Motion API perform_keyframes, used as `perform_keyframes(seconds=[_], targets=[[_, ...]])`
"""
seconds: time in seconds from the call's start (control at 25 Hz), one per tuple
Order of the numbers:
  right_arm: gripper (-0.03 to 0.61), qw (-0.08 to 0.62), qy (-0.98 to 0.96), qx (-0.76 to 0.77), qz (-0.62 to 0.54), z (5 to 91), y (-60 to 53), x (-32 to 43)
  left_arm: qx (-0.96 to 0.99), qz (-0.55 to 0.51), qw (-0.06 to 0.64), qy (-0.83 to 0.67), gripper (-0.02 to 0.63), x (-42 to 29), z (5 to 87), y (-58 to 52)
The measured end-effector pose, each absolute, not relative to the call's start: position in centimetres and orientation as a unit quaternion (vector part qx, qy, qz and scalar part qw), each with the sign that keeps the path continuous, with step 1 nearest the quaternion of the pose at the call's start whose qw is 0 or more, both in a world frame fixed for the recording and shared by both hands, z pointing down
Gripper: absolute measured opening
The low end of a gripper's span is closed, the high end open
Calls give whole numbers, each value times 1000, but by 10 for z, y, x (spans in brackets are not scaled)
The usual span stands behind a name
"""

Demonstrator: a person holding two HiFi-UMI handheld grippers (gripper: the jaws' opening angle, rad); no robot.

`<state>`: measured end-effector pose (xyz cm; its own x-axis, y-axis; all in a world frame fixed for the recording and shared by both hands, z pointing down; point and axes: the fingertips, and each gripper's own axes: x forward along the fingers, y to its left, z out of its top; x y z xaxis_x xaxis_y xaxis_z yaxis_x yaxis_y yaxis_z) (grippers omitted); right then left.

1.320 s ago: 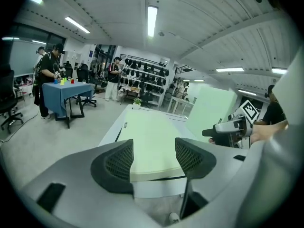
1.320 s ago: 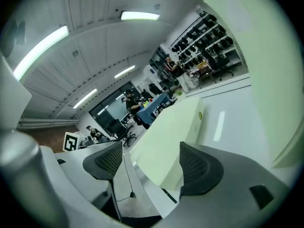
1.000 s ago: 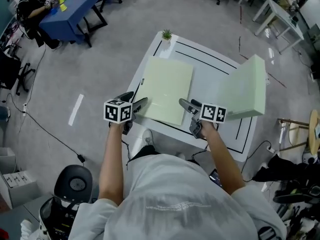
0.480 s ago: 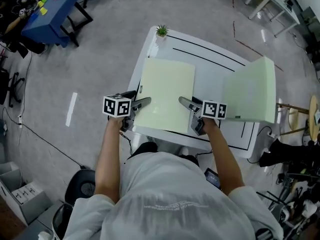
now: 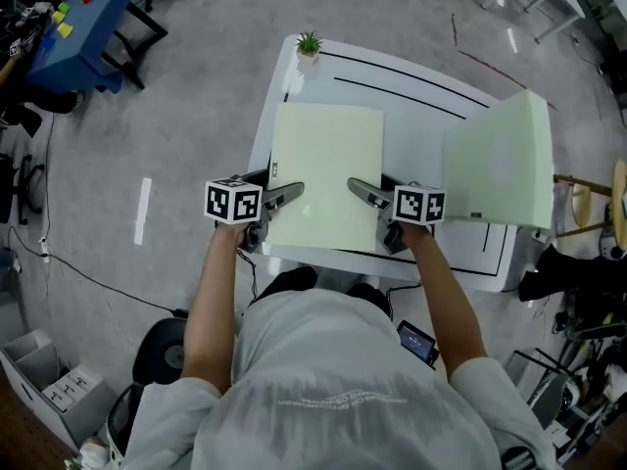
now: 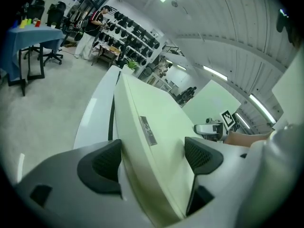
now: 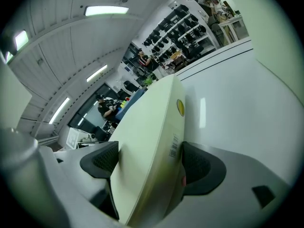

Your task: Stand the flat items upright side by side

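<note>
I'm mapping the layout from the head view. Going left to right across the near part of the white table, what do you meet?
left gripper, whose jaws have just been opening with the board's edge between them → flat pale-green board → right gripper → standing pale-green board

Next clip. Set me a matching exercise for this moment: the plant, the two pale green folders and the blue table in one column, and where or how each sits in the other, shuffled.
Things:
1. plant
2. near folder
3. right folder
4. blue table

Places:
A. stands upright at the right side of the white table
B. out on the floor, upper left of the head view
C. far left corner of the white table
D. broad face up, at the white table's near side

Pairs: 1-C, 2-D, 3-A, 4-B
</note>
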<state>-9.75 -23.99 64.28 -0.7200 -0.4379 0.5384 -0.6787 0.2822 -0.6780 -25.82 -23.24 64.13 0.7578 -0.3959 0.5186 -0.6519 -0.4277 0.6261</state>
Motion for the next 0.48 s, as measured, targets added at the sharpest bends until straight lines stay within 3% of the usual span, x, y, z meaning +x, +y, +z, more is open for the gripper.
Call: perform_keyframes(seconds=[0.36, 0.48], targets=[[422, 103, -800, 313, 501, 636, -241, -104, 846, 123, 410, -319, 413, -263, 634, -233], [421, 60, -805, 313, 501, 626, -247, -100, 852, 101, 400, -322, 411, -267, 629, -235]])
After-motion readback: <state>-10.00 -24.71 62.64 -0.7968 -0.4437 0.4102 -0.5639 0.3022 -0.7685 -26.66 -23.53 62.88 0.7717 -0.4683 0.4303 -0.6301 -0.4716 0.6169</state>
